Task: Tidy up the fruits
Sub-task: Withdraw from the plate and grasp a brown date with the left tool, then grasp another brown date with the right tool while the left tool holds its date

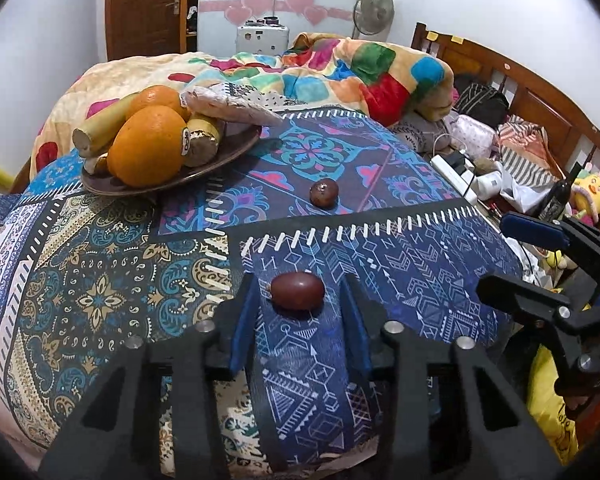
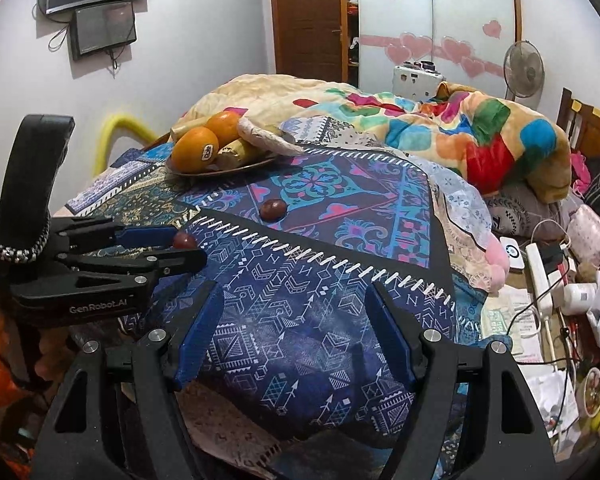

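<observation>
A small dark red fruit (image 1: pixel 297 291) lies on the patterned blue cloth (image 1: pixel 400 272) between the fingertips of my open left gripper (image 1: pixel 300 286); the pads stand apart from it on both sides. It also shows in the right wrist view (image 2: pixel 185 241), at the left gripper's (image 2: pixel 182 242) tips. A second dark round fruit (image 1: pixel 324 193) lies farther back on the cloth, also seen in the right wrist view (image 2: pixel 273 210). A brown plate (image 1: pixel 236 152) at the back left holds two oranges (image 1: pixel 148 146) and bananas (image 1: pixel 204 140). My right gripper (image 2: pixel 296 300) is open and empty above the cloth.
A bright patchwork blanket (image 1: pixel 364 72) is heaped behind the cloth. A power strip (image 2: pixel 540 268), cables and clutter lie to the right of the cloth. The bed's wooden headboard (image 1: pixel 532 84) runs along the far right. A fan (image 2: pixel 524 68) stands at the back.
</observation>
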`<state>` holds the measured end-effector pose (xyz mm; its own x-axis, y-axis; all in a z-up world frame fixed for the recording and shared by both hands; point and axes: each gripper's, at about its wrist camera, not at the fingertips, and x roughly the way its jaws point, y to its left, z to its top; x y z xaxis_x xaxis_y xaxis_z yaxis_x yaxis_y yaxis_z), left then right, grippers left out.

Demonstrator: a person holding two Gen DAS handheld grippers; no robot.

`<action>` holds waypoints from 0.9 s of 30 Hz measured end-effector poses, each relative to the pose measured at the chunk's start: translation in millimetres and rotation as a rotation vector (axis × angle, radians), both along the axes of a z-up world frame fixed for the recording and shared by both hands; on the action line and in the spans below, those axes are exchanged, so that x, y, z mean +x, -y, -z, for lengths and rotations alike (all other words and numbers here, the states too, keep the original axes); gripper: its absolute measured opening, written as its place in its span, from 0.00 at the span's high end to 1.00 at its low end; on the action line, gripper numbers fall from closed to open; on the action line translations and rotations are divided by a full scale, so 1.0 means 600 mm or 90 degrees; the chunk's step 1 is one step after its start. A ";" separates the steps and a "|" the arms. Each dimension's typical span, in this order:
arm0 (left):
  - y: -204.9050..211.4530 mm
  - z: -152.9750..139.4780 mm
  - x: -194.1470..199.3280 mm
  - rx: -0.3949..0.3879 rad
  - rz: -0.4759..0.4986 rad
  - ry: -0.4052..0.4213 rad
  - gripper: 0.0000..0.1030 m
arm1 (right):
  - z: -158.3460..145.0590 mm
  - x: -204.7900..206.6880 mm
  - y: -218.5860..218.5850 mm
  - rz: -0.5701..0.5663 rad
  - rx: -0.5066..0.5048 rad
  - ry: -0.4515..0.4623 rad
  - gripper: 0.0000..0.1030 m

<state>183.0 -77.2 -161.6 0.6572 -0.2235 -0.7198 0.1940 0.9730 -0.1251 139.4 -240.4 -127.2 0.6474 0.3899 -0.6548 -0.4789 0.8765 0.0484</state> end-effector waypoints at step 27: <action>-0.174 -0.025 -0.006 -0.010 -0.111 0.044 0.74 | 0.020 0.150 -0.102 -0.051 -0.026 -0.072 0.32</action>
<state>179.7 27.0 -146.6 0.7346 -0.1130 -0.6690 0.0317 0.9907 -0.1325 229.7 -179.1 -139.2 0.5362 0.4092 -0.7382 -0.5414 0.8378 0.0712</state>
